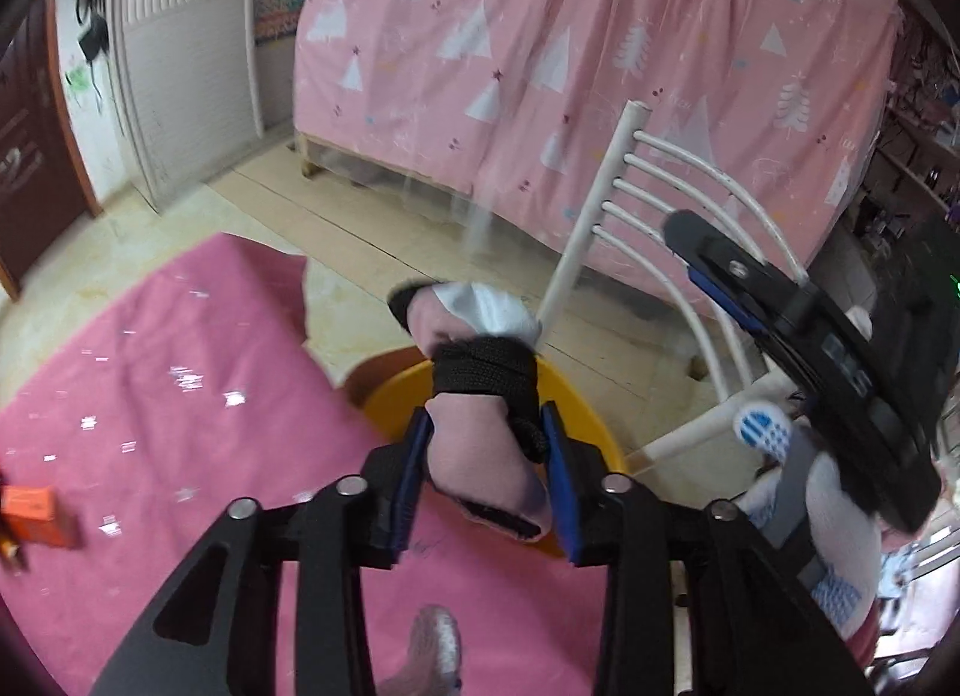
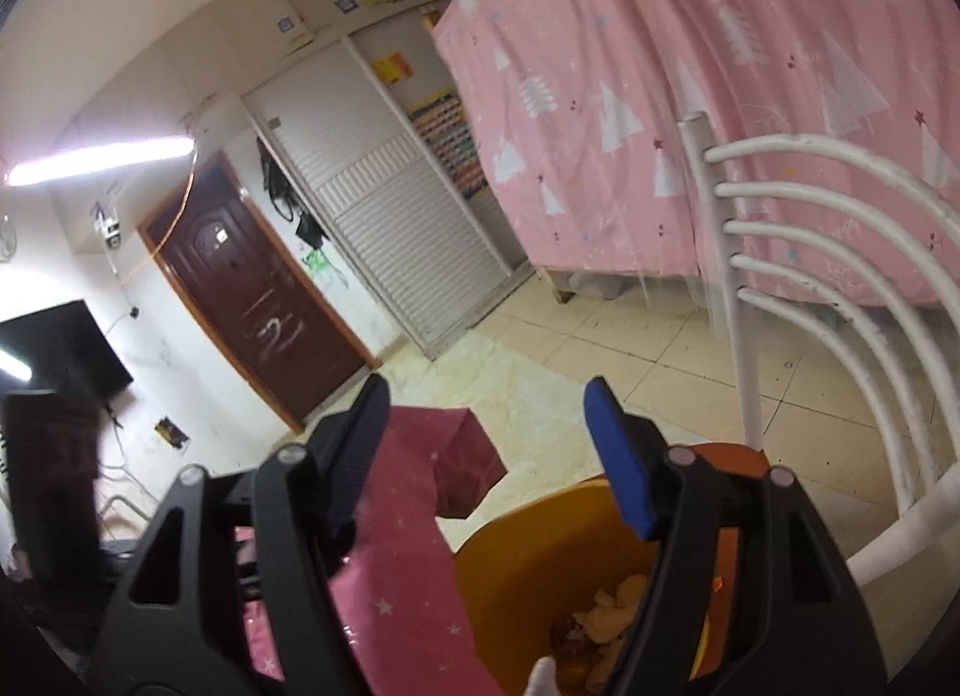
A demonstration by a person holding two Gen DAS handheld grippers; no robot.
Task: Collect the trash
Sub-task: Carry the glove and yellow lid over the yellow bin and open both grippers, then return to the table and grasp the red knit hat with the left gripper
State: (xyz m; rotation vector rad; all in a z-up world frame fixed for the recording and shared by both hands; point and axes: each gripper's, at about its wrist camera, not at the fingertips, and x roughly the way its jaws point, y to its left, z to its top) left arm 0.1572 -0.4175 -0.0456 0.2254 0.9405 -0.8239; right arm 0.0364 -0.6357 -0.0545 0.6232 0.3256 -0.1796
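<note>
While the bundle (image 1: 480, 456) hangs over the bin (image 1: 576, 396): we risk it snagging the rim and falling outside.
Left jaws (image 1: 487, 411): pinching the strapped pink bundle.
Right jaws (image 2: 486, 387): spread, empty, above the bin; we might bump the chair (image 2: 733, 300).

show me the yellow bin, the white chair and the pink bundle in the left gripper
yellow bin (image 2: 516, 564), right wrist view, inner wall
white chair (image 1: 600, 198), left wrist view, back post
pink bundle (image 1: 480, 450), left wrist view, its middle, between the left gripper's (image 1: 487, 480) fingers
</note>
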